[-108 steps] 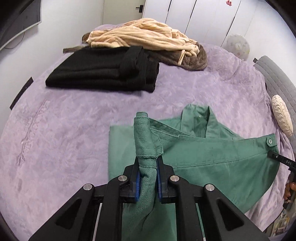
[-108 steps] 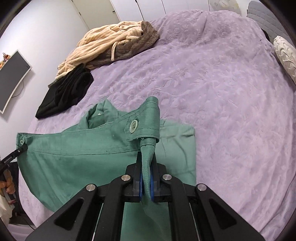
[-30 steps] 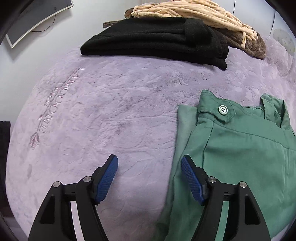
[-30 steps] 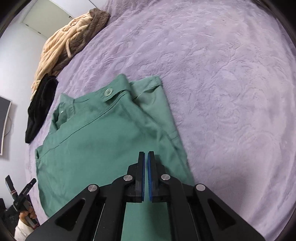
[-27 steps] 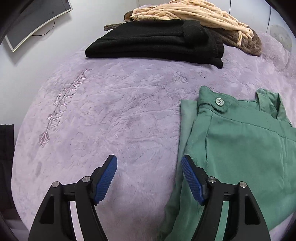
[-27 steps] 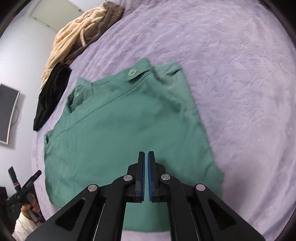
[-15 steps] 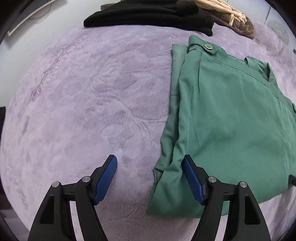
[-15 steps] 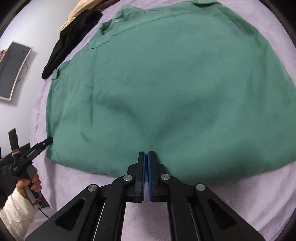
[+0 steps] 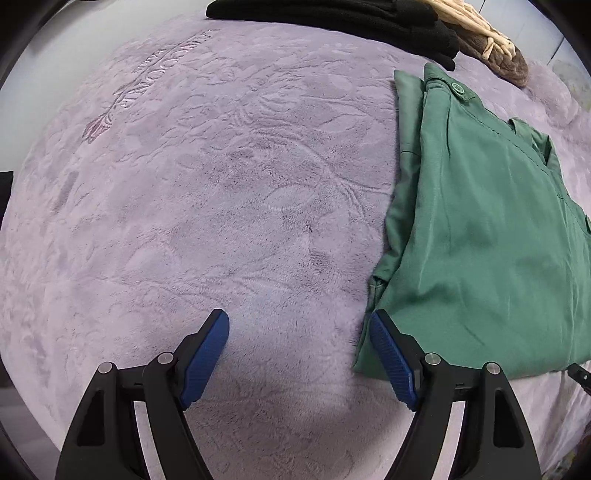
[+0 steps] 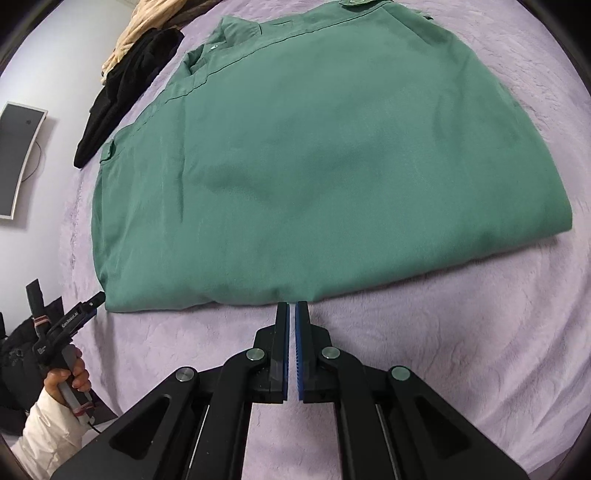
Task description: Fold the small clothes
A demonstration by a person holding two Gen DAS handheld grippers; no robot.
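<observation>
One green shirt (image 10: 332,155) lies folded flat on our purple blanket (image 9: 207,192). Our left gripper (image 9: 299,350) gapes wide at its near corner; our right gripper (image 10: 291,325), jaws nearly together and empty, sits at its near hem. One black pile (image 9: 332,14) lies beyond.

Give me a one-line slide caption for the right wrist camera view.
Right gripper, jaws nearly closed and empty, poised at the near edge of the folded green shirt on the purple blanket.
</observation>
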